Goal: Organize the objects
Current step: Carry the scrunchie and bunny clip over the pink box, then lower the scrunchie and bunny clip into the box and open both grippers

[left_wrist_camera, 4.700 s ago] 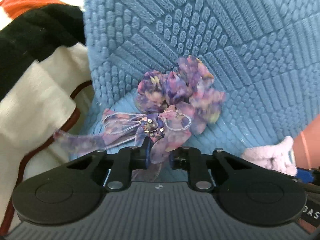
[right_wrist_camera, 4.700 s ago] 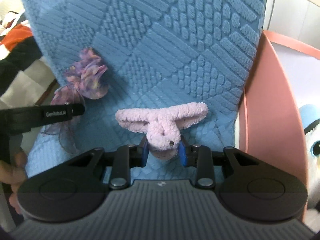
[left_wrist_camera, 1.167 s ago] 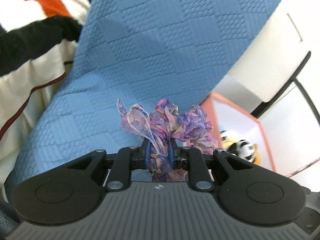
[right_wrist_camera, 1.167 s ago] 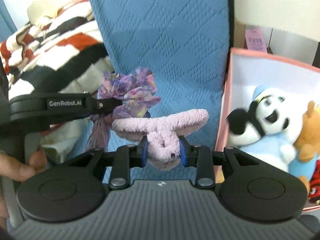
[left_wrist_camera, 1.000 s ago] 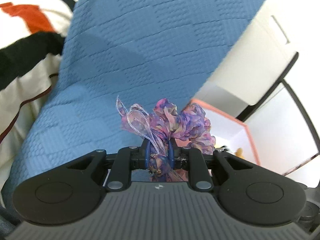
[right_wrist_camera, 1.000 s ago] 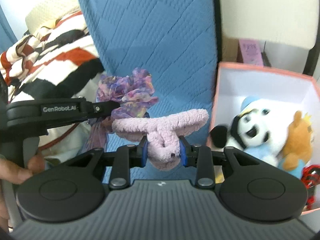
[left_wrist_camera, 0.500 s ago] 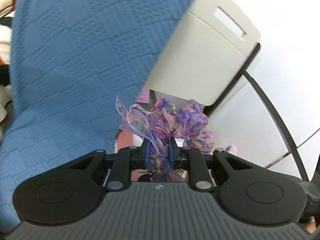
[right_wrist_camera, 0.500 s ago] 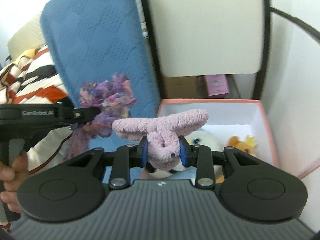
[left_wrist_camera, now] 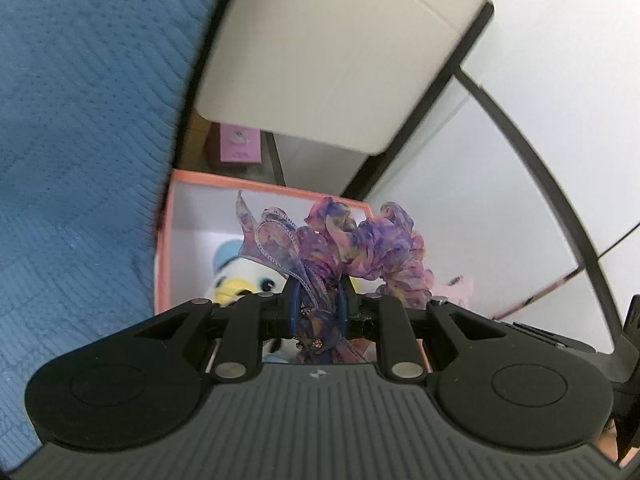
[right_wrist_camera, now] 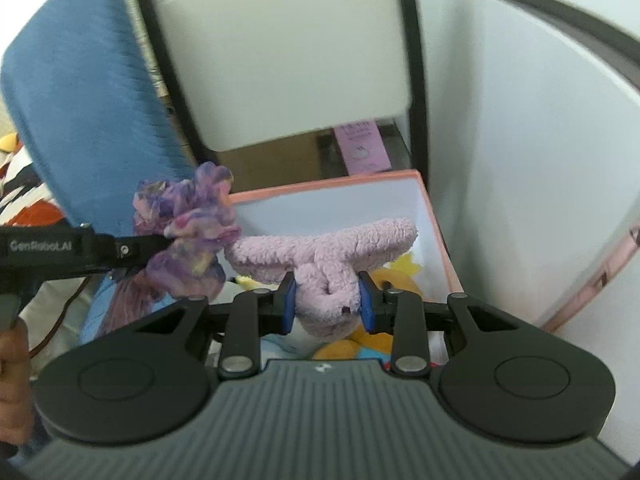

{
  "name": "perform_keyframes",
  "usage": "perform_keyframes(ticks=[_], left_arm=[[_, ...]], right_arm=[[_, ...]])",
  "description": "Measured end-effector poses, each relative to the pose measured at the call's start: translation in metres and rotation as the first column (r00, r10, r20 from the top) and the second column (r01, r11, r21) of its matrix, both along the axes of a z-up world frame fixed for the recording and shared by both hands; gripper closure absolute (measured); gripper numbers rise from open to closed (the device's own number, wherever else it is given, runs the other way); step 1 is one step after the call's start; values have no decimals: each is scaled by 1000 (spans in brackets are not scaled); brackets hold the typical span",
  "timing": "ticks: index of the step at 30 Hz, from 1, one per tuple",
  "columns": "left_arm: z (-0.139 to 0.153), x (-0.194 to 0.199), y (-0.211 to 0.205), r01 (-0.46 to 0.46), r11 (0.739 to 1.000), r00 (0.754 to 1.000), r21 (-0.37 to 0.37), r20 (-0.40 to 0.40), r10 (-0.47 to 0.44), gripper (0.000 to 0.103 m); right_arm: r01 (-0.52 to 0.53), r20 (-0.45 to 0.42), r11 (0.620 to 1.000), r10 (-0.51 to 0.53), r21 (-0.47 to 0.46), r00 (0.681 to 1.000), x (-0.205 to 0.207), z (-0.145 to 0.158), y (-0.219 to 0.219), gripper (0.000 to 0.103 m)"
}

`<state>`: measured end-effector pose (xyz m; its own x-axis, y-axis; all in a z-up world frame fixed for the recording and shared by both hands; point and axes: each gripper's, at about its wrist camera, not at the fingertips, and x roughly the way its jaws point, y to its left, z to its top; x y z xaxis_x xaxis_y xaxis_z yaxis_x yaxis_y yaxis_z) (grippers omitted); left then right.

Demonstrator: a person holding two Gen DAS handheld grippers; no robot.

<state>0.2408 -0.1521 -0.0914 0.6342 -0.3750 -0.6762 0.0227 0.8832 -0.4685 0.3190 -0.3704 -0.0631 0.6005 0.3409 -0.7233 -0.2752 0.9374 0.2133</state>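
My left gripper [left_wrist_camera: 318, 306] is shut on a purple floral scrunchie [left_wrist_camera: 352, 244] with a ribbon bow and holds it in the air over a pink-rimmed box [left_wrist_camera: 256, 187]. My right gripper [right_wrist_camera: 327, 307] is shut on a fuzzy pink knotted hair band [right_wrist_camera: 324, 248] and holds it above the same box [right_wrist_camera: 332, 182]. In the right wrist view the scrunchie [right_wrist_camera: 188, 220] and the left gripper's arm [right_wrist_camera: 80, 250] hang just left of the hair band. Plush toys lie inside the box: a blue and white one [left_wrist_camera: 236, 276] and a yellow one [right_wrist_camera: 396, 276].
A blue quilted cushion [left_wrist_camera: 80, 120] [right_wrist_camera: 88, 128] stands left of the box. A beige panel [left_wrist_camera: 340, 48] in a black frame rises behind the box, with a small pink card [right_wrist_camera: 362, 148] below it. A white wall [right_wrist_camera: 520, 160] is at the right. A striped blanket [right_wrist_camera: 20, 196] lies at the far left.
Both grippers have swung right, away from the blue cushion, and come over the pink-rimmed box. Each keeps hold of its item.
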Motion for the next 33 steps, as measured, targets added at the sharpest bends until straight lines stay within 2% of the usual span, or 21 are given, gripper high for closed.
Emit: perform_keyframes(ticks=[7, 12, 20, 24, 26, 28, 30, 33], left_arm=[[-35, 17, -36, 48, 998, 996, 41, -71, -45, 81], [-56, 28, -47, 62, 996, 992, 62, -114, -54, 81], [-81, 43, -53, 71, 995, 984, 70, -168, -59, 81], [-80, 44, -55, 80, 994, 983, 74, -170, -66, 80], [-77, 43, -55, 87, 994, 983, 72, -170, -74, 65], [-72, 42, -54, 93, 994, 982, 52, -168, -83, 34], [-62, 37, -53, 90, 994, 986, 65, -146, -79, 26], [-43, 28, -50, 96, 992, 991, 82, -101, -88, 24]], right_arm=[[21, -56, 1000, -21, 3, 998, 20, -43, -23, 69], [18, -82, 1000, -18, 5, 996, 27, -65, -29, 69], [13, -92, 1000, -14, -12, 996, 39, -81, -29, 68], [11, -87, 1000, -13, -25, 996, 39, -81, -29, 66], [13, -94, 1000, -13, -8, 995, 40, -78, -31, 63], [20, -91, 1000, -20, 2, 996, 41, -73, -33, 57], [20, -75, 1000, -20, 3, 997, 39, -64, -33, 55], [36, -47, 999, -35, 14, 998, 33, -46, -35, 54]])
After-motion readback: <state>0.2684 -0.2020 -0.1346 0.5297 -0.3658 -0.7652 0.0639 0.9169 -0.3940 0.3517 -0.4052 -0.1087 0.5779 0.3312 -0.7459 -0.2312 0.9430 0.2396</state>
